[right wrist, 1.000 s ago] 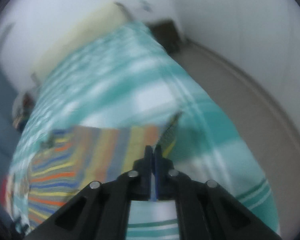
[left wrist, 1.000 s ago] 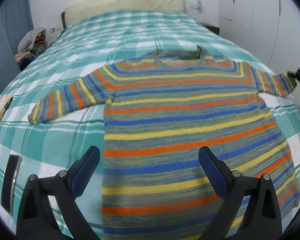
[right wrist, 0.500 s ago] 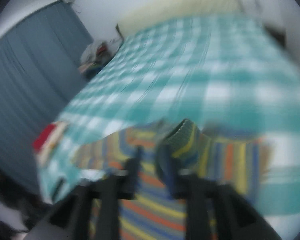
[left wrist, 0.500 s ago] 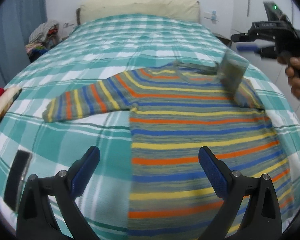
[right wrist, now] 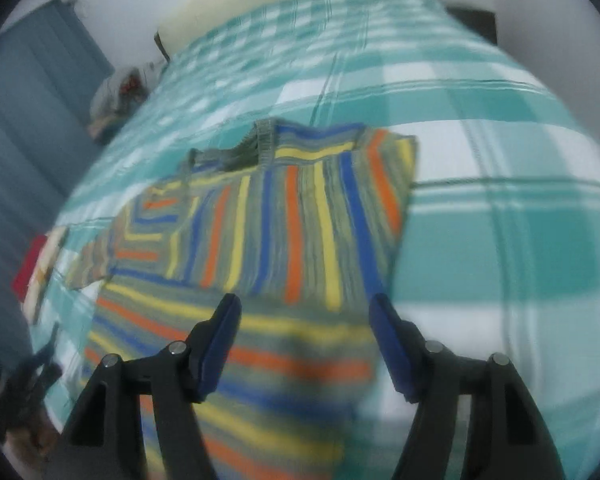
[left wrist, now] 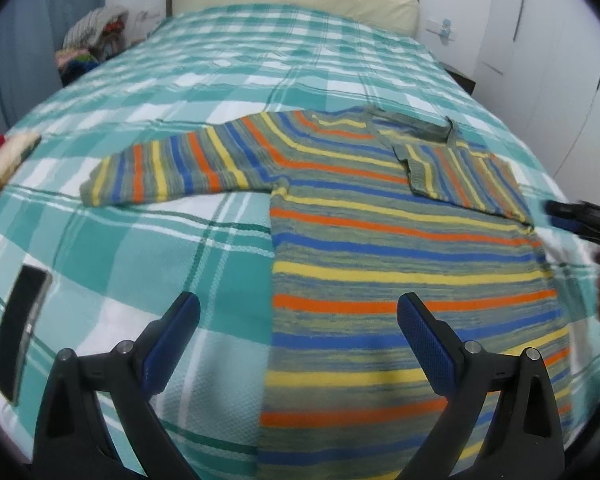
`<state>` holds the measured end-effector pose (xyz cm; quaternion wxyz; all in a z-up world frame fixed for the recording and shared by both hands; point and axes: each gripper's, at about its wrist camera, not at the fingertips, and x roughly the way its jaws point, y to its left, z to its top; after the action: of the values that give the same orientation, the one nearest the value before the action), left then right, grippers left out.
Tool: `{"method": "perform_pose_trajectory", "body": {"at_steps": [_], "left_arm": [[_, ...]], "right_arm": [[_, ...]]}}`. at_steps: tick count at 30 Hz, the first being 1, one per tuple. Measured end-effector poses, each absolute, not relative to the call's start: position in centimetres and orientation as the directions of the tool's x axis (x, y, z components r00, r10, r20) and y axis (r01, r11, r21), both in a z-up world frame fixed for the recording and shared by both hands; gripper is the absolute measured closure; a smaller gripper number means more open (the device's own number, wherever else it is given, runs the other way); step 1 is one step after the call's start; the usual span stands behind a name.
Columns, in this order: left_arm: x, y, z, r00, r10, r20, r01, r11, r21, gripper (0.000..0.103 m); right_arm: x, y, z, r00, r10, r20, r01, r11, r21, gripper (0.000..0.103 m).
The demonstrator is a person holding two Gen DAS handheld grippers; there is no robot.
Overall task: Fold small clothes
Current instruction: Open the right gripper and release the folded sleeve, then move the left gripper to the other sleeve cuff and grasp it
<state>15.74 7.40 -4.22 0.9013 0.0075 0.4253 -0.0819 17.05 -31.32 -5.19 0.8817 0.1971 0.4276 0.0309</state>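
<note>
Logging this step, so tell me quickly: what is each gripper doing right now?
Left gripper: open, holding nothing, above the striped sweater.
Right gripper: open, holding nothing, facing the folded sleeve.

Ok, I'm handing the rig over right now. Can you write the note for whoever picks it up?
Left gripper: open, empty, above the sweater's hem.
Right gripper: open, empty, by the folded sleeve.
Striped sweater: flat on the checked bed.
Done: right sleeve folded across the chest.
Left: the other sleeve is spread out on the bed; fold it in, then fold the body.
</note>
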Motion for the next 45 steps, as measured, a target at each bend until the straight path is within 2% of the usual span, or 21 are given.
{"method": "perform_pose_trajectory", "body": {"at_steps": [4,9,14,18,24,27,30,34,36,41,45], "left_arm": [[15.8,6.3,-5.3,0.602,-0.124,-0.789,0.172,0.985,-0.024,0.004],[15.4,5.0,-6.0,0.588,-0.131,-0.798,0.210,0.978,-0.006,0.004],[15.2,4.6,-5.9,0.604,-0.117,-0.788,0.216,0.976,0.021,0.004],[15.1,4.8,-6.0,0.607,-0.110,-0.787,0.216,0.976,0.030,0.004],[14.7,4.8,-5.9,0.609,-0.106,-0.786,0.237,0.970,0.053,0.004],[15.2,5.9,-3.5,0.606,-0.179,-0.775,0.277,0.961,-0.006,0.004],[18.4,9.0,2.3,0.656,-0.237,-0.717,0.273,0.960,-0.067,0.004],[24.6,13.0,11.2,0.776,-0.174,-0.607,0.192,0.981,-0.036,0.003],[26.7,15.2,13.6,0.815,-0.140,-0.562,0.132,0.990,-0.055,0.002],[29.5,19.1,13.9,0.799,-0.108,-0.592,0.052,0.992,-0.111,0.002],[26.6,19.4,9.4,0.728,-0.057,-0.684,0.018,0.998,-0.064,0.002]], "right_arm": [[11.2,-29.0,-2.7,0.692,0.213,-0.690,0.054,0.938,0.344,0.023],[6.8,-25.1,-2.2,0.779,0.154,-0.608,0.001,0.969,0.247,0.018],[7.7,-23.3,-2.9,0.759,0.125,-0.639,-0.028,0.987,0.159,0.018],[7.8,-23.1,-3.0,0.755,0.164,-0.634,-0.043,0.978,0.202,0.018],[7.5,-21.3,-3.4,0.750,0.118,-0.651,-0.078,0.993,0.090,0.018],[7.4,-20.7,-3.3,0.752,0.116,-0.649,-0.099,0.993,0.062,0.018],[7.2,-20.6,-3.1,0.763,0.113,-0.636,-0.103,0.993,0.053,0.018],[7.8,-21.0,-3.7,0.745,0.135,-0.653,-0.097,0.991,0.095,0.018],[8.1,-21.1,-3.9,0.736,0.136,-0.663,-0.090,0.991,0.103,0.018],[8.0,-21.3,-3.7,0.740,0.145,-0.656,-0.091,0.989,0.116,0.018],[8.0,-21.0,-3.3,0.742,0.166,-0.650,-0.110,0.986,0.126,0.018]]}}
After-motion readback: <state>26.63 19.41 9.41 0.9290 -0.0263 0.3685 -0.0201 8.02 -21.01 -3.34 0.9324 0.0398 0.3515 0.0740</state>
